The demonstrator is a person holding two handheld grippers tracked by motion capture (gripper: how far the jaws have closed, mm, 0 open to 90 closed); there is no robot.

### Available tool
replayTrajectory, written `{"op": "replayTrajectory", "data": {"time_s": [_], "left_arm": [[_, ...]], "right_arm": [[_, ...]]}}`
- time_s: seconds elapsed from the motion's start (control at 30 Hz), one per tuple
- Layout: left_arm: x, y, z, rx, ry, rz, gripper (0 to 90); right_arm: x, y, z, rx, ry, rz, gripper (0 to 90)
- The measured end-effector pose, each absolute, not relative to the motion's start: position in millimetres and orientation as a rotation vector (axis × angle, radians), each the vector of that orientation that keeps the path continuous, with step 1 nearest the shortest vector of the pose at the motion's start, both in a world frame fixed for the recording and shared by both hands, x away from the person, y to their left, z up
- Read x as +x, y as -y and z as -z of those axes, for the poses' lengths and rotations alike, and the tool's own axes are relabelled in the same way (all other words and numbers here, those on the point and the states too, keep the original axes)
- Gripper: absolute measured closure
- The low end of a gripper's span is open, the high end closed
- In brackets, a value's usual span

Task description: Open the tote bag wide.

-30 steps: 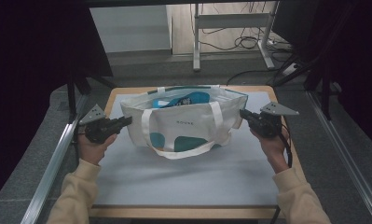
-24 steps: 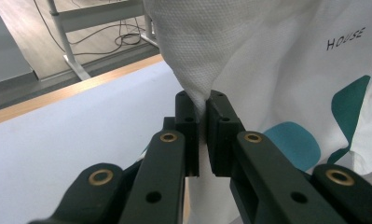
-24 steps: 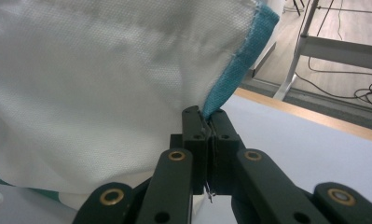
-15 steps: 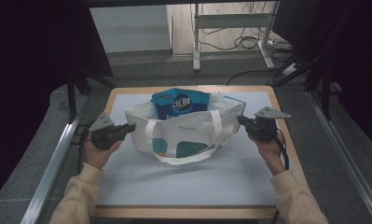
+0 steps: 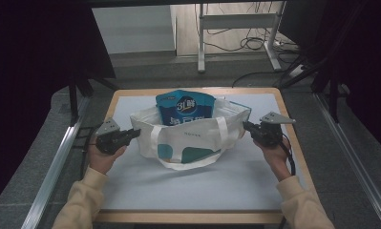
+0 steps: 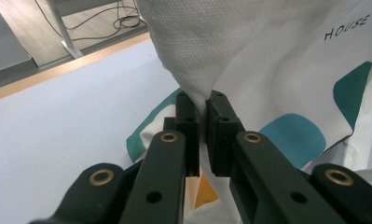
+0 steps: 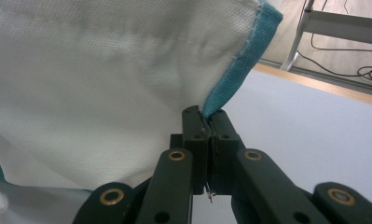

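On the tabletop [image 5: 131, 200], the white tote bag [image 5: 193, 136] with the blue pouch [image 5: 184, 106] inside is pinched at its two ends by the closed left tongs [image 5: 136, 133] and right tongs [image 5: 247, 126].

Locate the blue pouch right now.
High view: the blue pouch stands upright in the white tote bag at the mat's centre-back, its top poking above the bag's rim, between the left gripper and right gripper.
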State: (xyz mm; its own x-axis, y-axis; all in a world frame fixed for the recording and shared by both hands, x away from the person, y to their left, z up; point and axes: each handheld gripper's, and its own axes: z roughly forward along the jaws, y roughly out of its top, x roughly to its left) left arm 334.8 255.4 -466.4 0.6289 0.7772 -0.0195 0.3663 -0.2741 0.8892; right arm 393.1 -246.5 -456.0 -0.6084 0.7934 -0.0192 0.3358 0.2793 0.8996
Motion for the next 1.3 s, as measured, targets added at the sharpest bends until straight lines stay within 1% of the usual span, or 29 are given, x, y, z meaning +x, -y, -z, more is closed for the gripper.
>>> {"op": "replayTrajectory", "data": {"time_s": [0.53, 1.0, 1.23, 1.3], "left_arm": [[338.4, -256.5, 490.3, 1.873, -0.987, -0.428, 86.0], [342.2, -251.8, 506.2, 1.896, -1.034, -0.384, 86.1], [348.8, -249.0, 524.3, 1.911, -1.073, -0.323, 86.2], [348.9, -248.0, 525.5, 1.920, -1.070, -0.334, 86.2]], "right_arm": [[390.9, 249.5, 473.4, 1.057, -2.103, -1.303, 87.0], [388.8, 249.7, 491.6, 1.084, -2.146, -1.263, 87.1], [389.1, 238.3, 509.1, 1.095, -2.218, -1.191, 87.1], [388.4, 235.5, 511.4, 1.092, -2.235, -1.174, 87.1]]}}
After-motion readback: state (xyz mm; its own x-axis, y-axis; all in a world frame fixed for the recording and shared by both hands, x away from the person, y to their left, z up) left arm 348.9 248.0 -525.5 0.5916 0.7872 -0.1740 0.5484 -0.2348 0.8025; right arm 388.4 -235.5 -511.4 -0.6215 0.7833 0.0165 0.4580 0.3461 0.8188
